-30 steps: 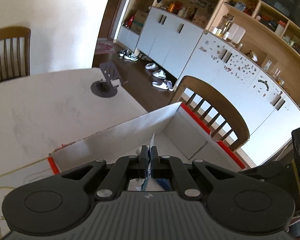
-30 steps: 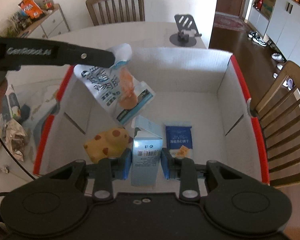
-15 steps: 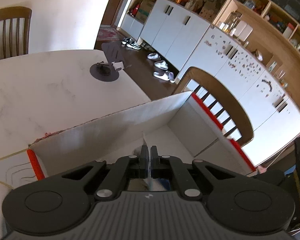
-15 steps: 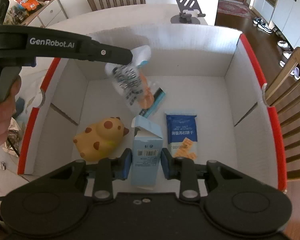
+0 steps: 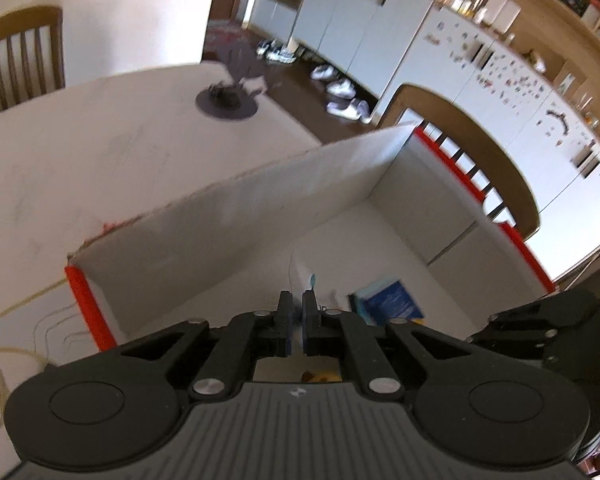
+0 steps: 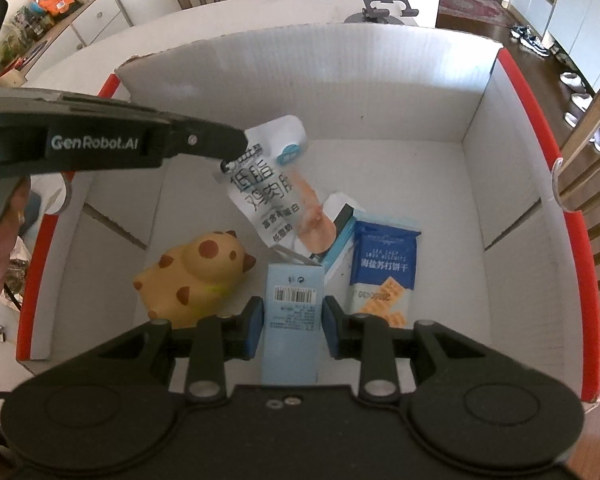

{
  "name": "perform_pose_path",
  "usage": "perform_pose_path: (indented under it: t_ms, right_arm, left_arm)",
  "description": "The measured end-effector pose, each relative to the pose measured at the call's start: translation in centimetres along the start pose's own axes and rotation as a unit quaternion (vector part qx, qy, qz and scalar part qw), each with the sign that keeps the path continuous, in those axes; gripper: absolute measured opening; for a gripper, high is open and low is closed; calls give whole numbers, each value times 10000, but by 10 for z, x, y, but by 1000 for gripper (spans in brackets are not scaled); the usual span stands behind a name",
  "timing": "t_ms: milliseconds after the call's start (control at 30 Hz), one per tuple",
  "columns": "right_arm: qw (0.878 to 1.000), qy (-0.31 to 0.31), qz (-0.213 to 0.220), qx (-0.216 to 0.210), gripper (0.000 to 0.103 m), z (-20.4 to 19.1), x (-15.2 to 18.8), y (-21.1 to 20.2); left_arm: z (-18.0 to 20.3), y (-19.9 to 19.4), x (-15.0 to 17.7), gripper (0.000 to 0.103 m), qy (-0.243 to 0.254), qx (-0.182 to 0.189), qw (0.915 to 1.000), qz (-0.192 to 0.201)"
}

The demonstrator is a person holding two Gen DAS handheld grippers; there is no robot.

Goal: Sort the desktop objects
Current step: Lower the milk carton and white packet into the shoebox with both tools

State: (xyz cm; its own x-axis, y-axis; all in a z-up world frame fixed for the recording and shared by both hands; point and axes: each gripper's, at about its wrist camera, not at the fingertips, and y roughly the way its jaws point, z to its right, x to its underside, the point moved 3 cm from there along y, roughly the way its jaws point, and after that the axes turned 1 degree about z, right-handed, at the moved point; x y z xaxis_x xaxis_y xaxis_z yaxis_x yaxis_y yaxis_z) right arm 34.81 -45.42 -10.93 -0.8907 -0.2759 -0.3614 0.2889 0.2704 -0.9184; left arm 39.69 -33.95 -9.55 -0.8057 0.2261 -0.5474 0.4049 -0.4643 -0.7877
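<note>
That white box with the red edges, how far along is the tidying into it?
Inside the box a yellow spotted toy and a blue cracker packet already lie. The left gripper dangles a white snack pouch over them; the right gripper brackets a pale blue carton. Both remain to be set down.

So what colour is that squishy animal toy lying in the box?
Yellow-tan with brown spots; the right wrist view shows it best.

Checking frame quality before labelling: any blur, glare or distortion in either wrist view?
Left wrist: motion blur smears the box wall and phone stand; window light washes out the right side. Right wrist: sharp, text on the snack pouch and cracker packet is readable. Both: fisheye bends the box's straight edges.
</note>
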Motion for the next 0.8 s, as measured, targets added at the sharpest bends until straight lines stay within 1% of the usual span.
perform_pose_path:
  t_ms: [33,133,167,233,333,400,533,733,800]
  right_arm:
    - [10000,-3,-17,15,35,0,0,0]
    - [10000,9,-49,46,36,2,-1,1]
    - [10000,15,-48,57,37,2,-1,0]
    - [10000,24,-26,76,42,3,0,-3]
    - [9999,54,38,95,44,4,0,-8]
    - [9999,49,67,99,44,1,0,-15]
    - [9999,49,134,69,45,9,3,-27]
    - [9994,-22,350,-41,45,11,6,-53]
    - [9991,-37,417,-72,47,11,6,-60]
  left_arm:
    - [1,1,0,2,66,-39,10000,-22]
    - [4,1,1,3,159,-58,9998,-105]
    - [5,1,1,3,173,-72,9998,-116]
    - [5,1,1,4,183,-100,9996,-167]
    - [5,-3,2,4,191,-85,9996,-189]
    - [6,-7,1,6,204,-66,9996,-170]
    - [9,-19,0,6,251,-57,9997,-61]
    - [15,-41,2,7,344,53,9994,55]
    - [17,-47,3,7,362,61,9993,89]
